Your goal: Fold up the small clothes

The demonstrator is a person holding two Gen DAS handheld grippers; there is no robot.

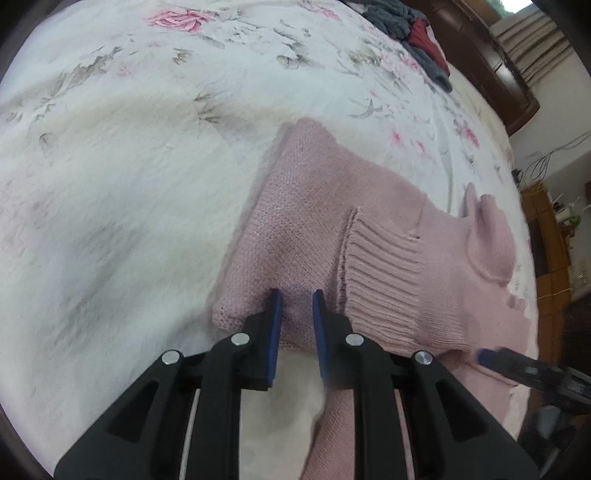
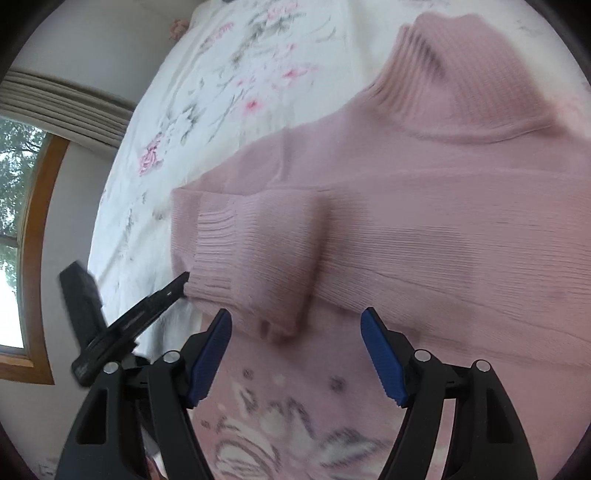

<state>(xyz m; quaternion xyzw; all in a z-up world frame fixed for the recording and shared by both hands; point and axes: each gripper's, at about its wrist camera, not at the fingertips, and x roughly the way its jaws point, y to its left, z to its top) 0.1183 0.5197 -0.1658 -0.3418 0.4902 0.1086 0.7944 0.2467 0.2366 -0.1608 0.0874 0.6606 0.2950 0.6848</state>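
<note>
A bed [image 1: 110, 155] spread with a white, pink-flowered cover carried a pink knitted sweater [image 1: 317, 206] lying flat, and a heap of grey and red clothes [image 1: 417, 33] lay near its far edge.

sweater [image 1: 332, 206] on bedspread [image 1: 129, 147], clothes pile [image 1: 413, 33] behind

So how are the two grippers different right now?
The left hand-held gripper has its blue pads nearly together, pinching a fold of the pink sweater; the right hand-held gripper is wide open, holding nothing. The left touches the knit; the right hangs above it. Both are black with blue pads.
</note>
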